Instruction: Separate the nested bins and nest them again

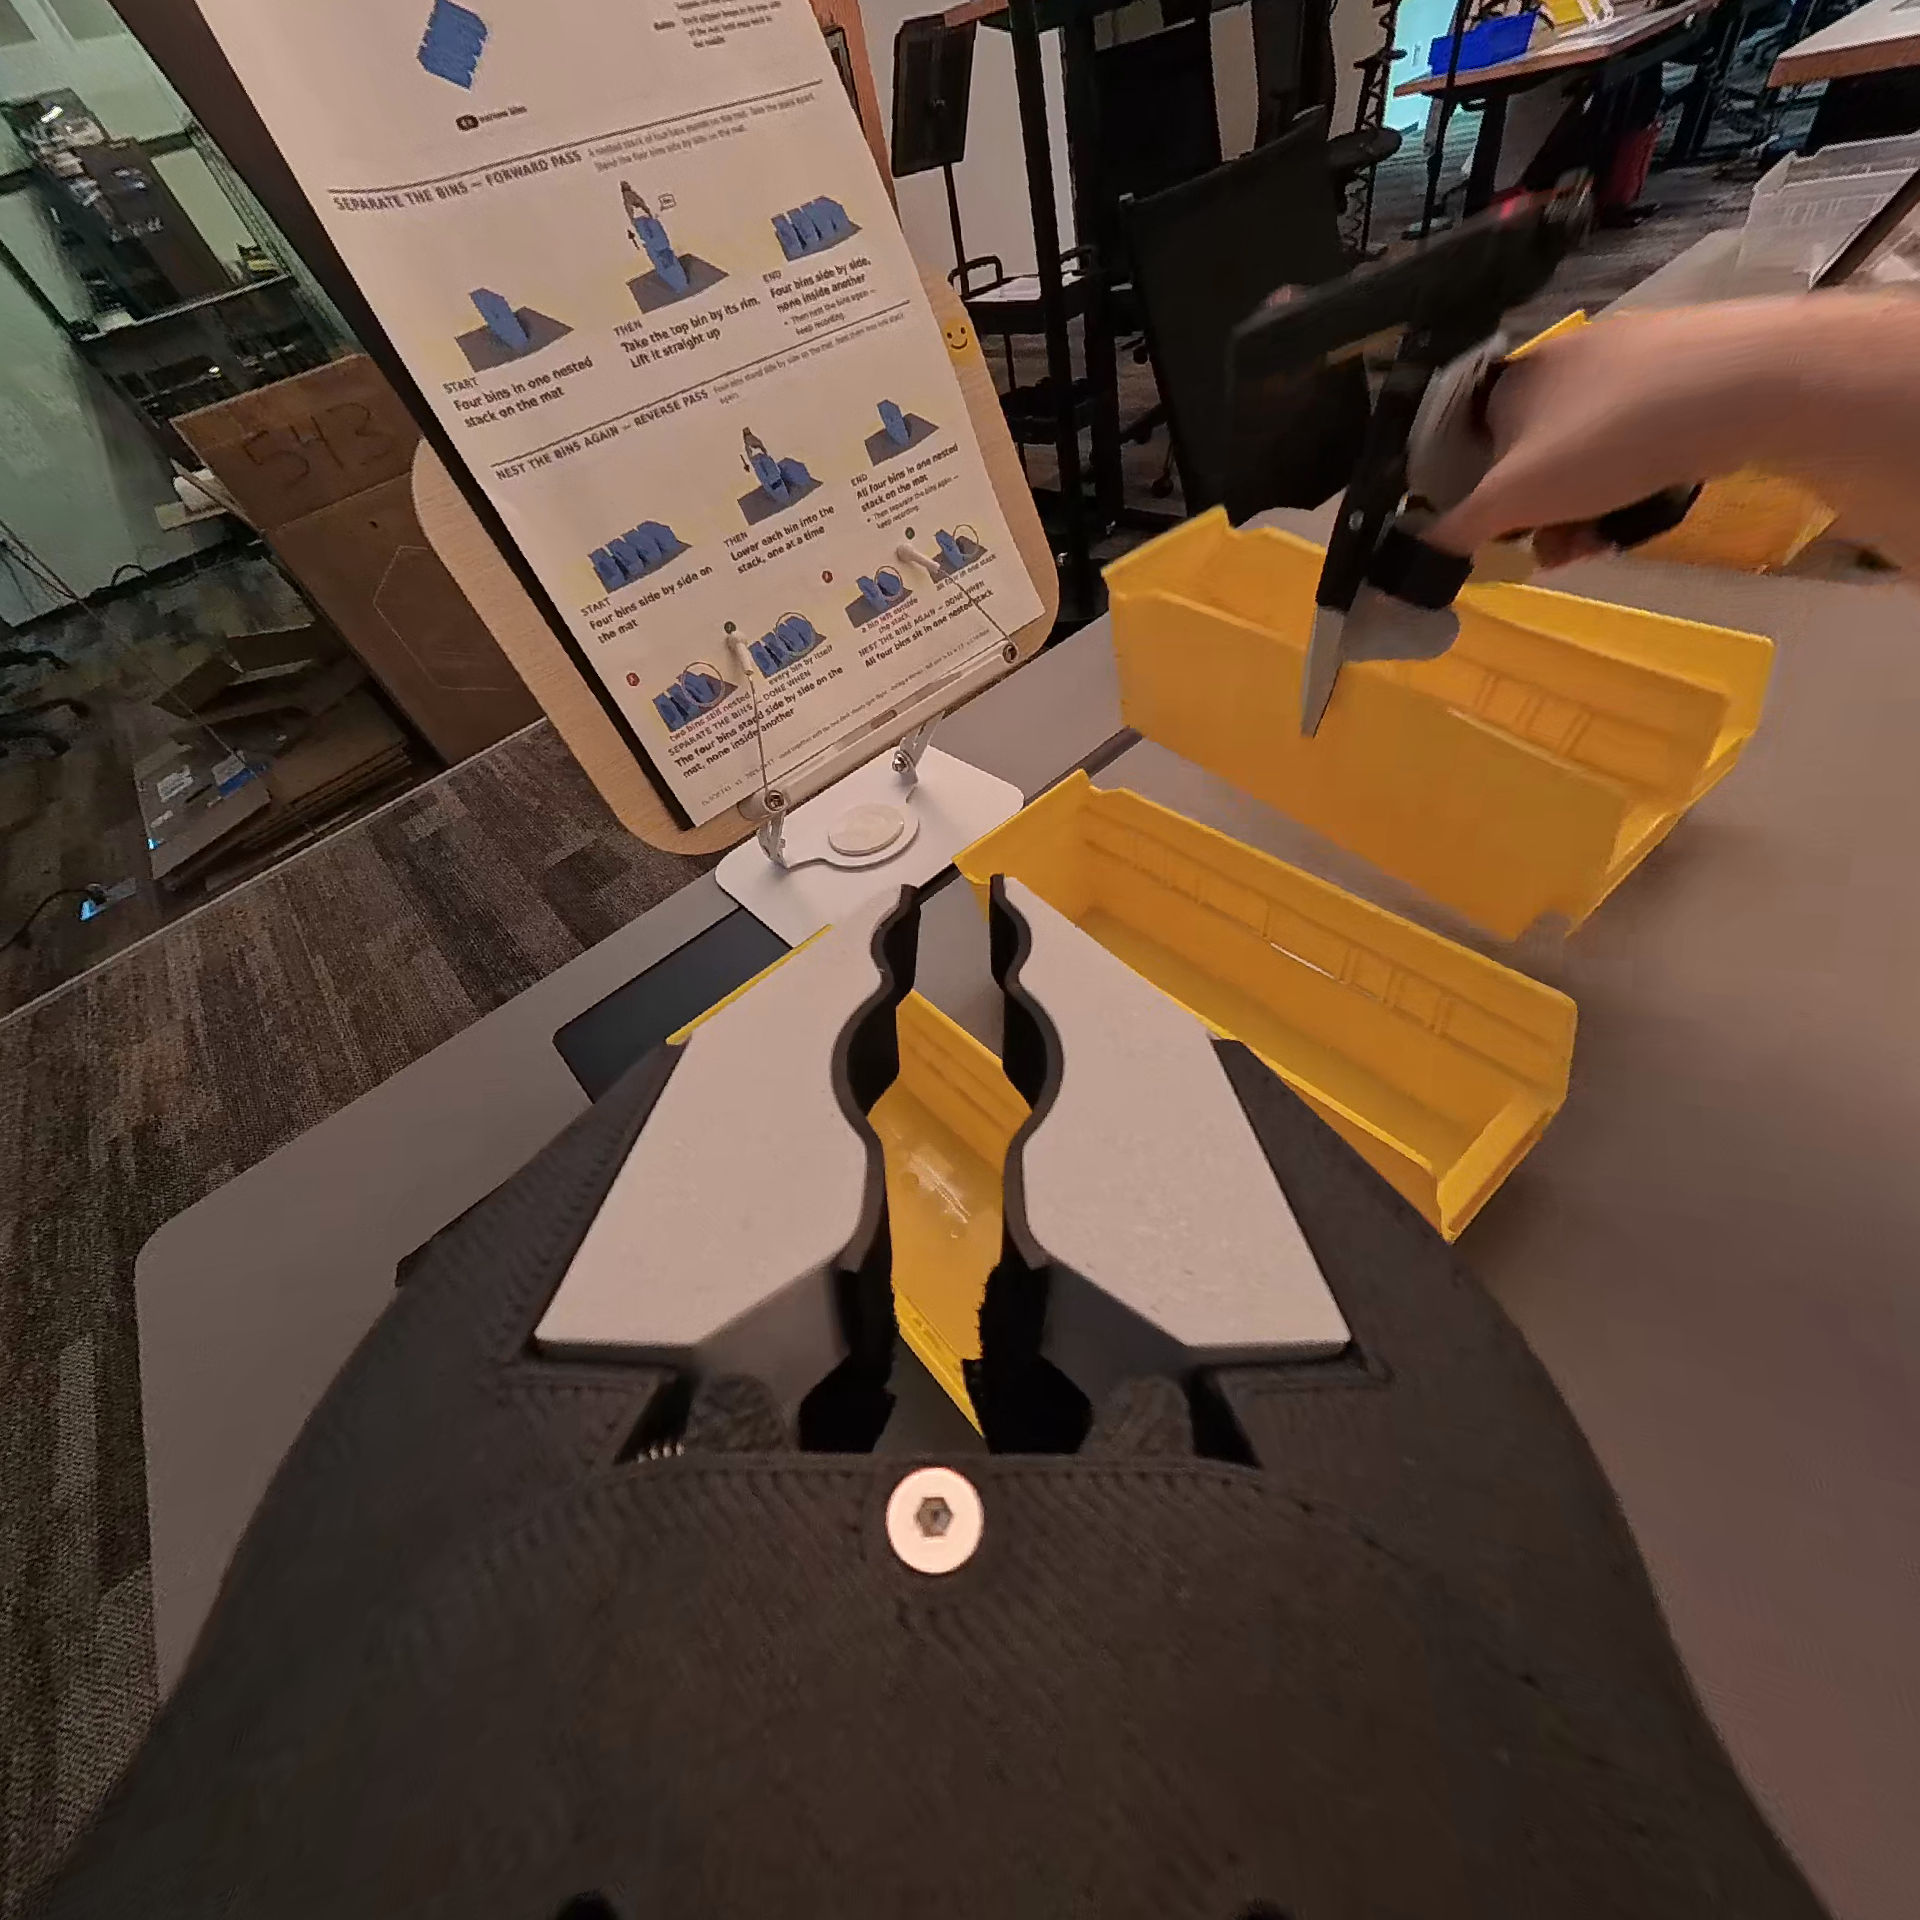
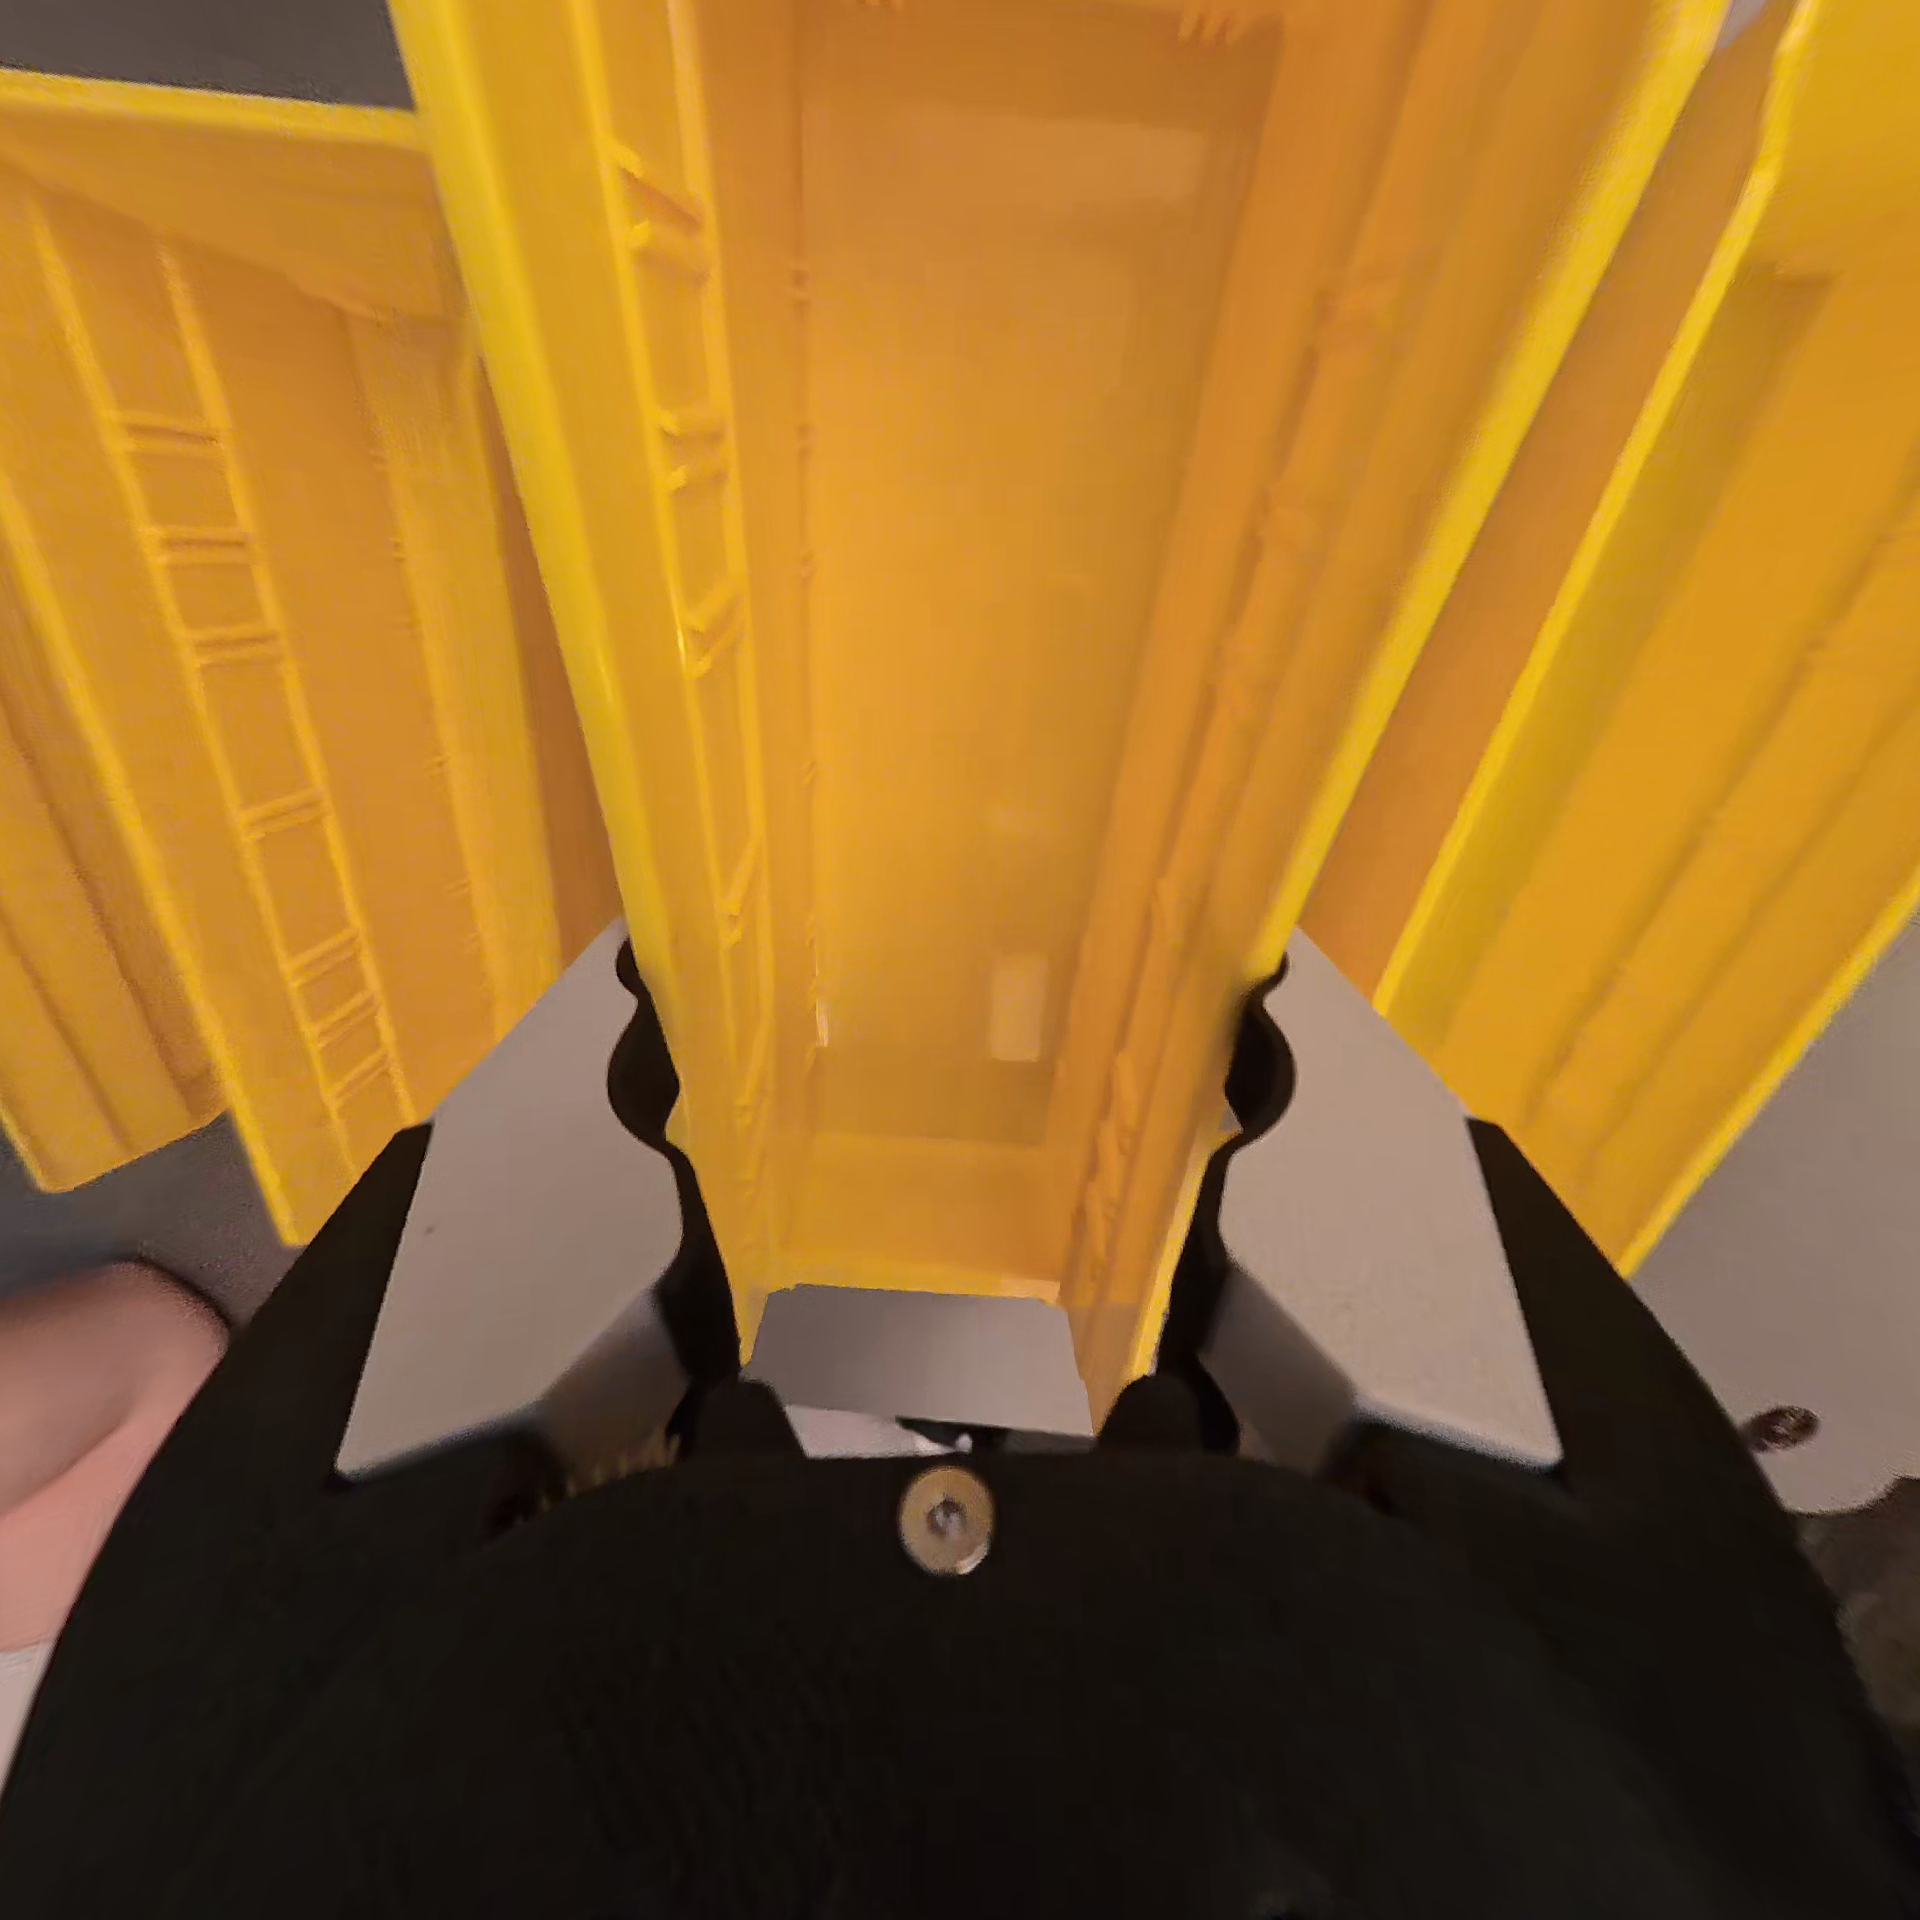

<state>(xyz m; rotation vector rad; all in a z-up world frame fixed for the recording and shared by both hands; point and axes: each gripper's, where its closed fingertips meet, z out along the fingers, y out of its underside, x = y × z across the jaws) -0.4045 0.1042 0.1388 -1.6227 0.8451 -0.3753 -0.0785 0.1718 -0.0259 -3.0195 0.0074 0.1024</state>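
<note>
Three yellow bins show in our left wrist view on the grey table (image 1: 1714,1299). Our left gripper (image 1: 951,914) has its fingers nearly together over the wall of the nearest bin (image 1: 940,1174), which runs up between them; we cannot tell whether the pads press it. A second bin (image 1: 1299,997) lies open just beside it to the right, and a third bin (image 1: 1455,727) stands beyond, tilted, with the right gripper (image 1: 1340,665) and a hand (image 1: 1662,416) over it. An instruction sheet (image 1: 665,395) stands on a white stand (image 1: 862,831) at the table's far edge.

Our right wrist view looks down into one yellow bin (image 2: 966,623). The right gripper (image 2: 951,997) is spread wide, its two pads against the bin's outer walls, gripping it across its width. More yellow bin walls flank it on the left (image 2: 229,675) and right (image 2: 1662,623).
</note>
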